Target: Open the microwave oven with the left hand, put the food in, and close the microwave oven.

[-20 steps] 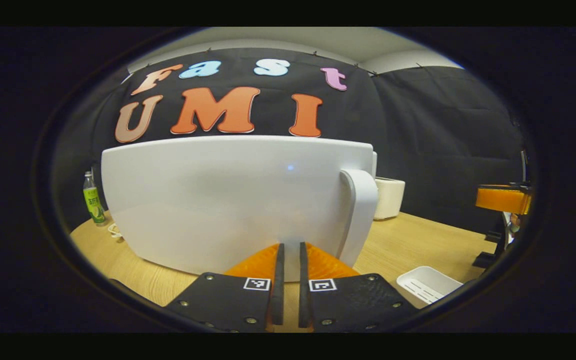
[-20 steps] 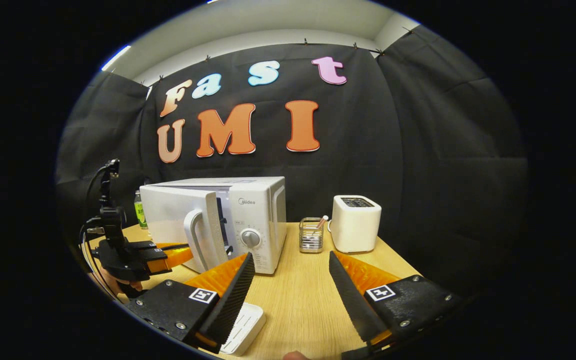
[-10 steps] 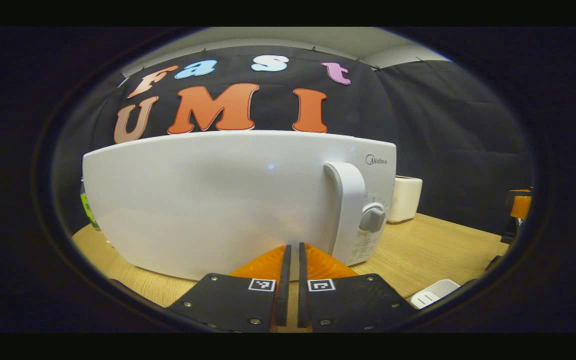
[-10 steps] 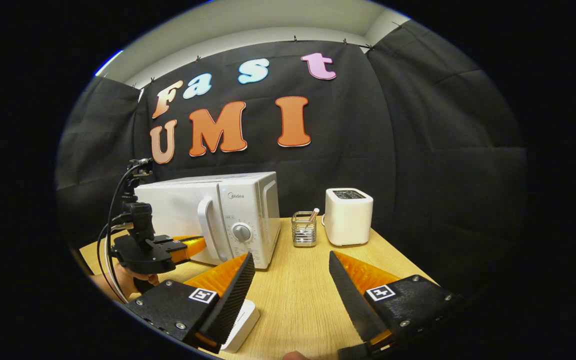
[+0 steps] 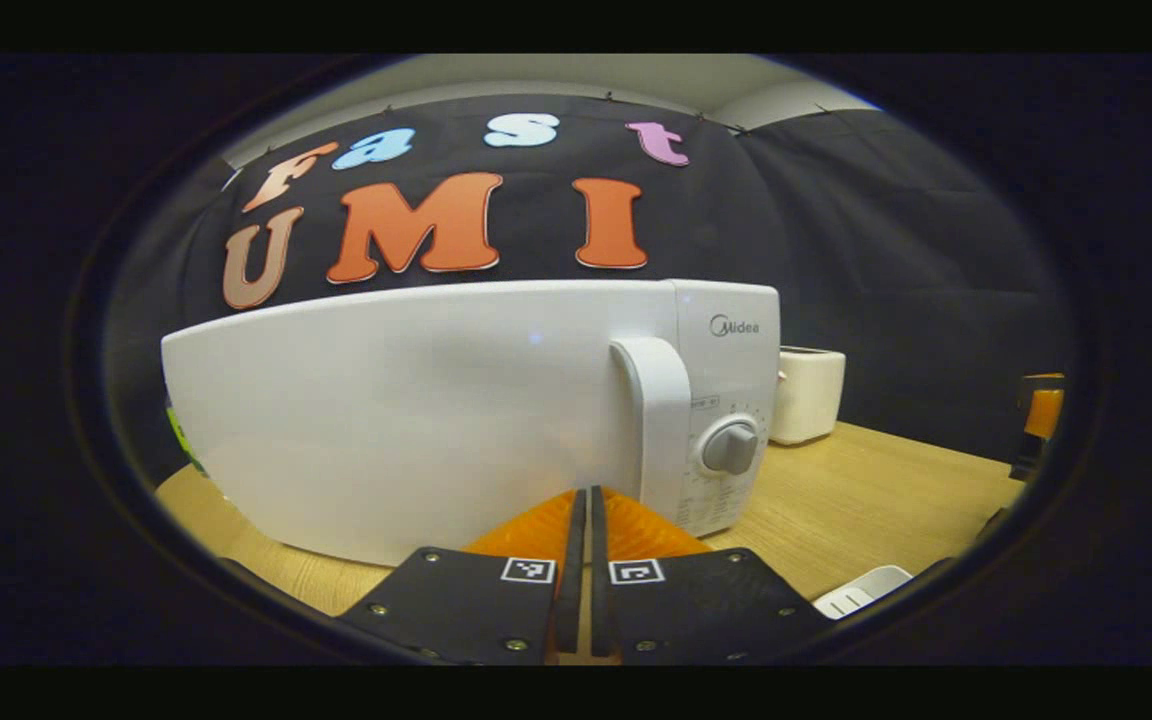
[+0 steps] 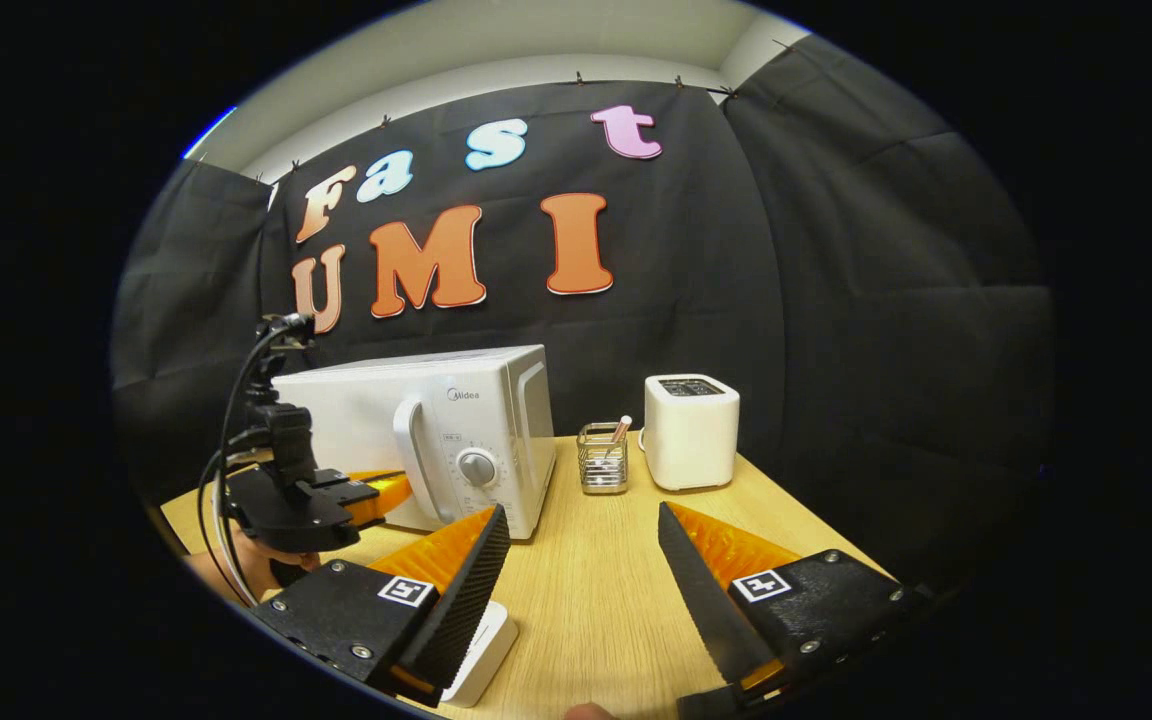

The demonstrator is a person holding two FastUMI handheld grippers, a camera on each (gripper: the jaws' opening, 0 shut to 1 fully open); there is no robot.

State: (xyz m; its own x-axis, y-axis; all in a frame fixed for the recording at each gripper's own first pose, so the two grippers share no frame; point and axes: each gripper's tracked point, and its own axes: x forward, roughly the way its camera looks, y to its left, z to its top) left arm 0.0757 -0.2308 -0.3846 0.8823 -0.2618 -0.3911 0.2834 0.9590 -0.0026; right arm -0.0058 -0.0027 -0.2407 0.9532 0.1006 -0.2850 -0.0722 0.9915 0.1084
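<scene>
The microwave [image 5: 416, 420] stands on the worktop [image 6: 596, 590] with its door flush against the body. In the left gripper view the left claw [image 5: 583, 500] is clenched, its two fingers pressed together with nothing between them, and their tips sit right at the lower part of the door, just left of the handle [image 5: 658, 425]; whether they touch the door cannot be told. The dial [image 5: 731, 448] lies to the right of the handle.

In the right gripper view the same microwave [image 6: 426, 430] sits at the left rear of the worktop, and the left claw [image 6: 391, 488], held by a hand [image 6: 271, 560], points at the door's lower front. The right claw [image 6: 581, 520] is released, fingers spread wide over bare worktop, well apart from the microwave. A white tray [image 6: 481, 650] lies under its left finger, at the worktop's near edge; its contents are hidden. The tray [image 5: 861, 590] also shows at the lower right of the left gripper view.

Beside the microwave stand a wire holder [image 6: 603, 458] and a white toaster [image 6: 691, 432]. The food cannot be seen.
</scene>
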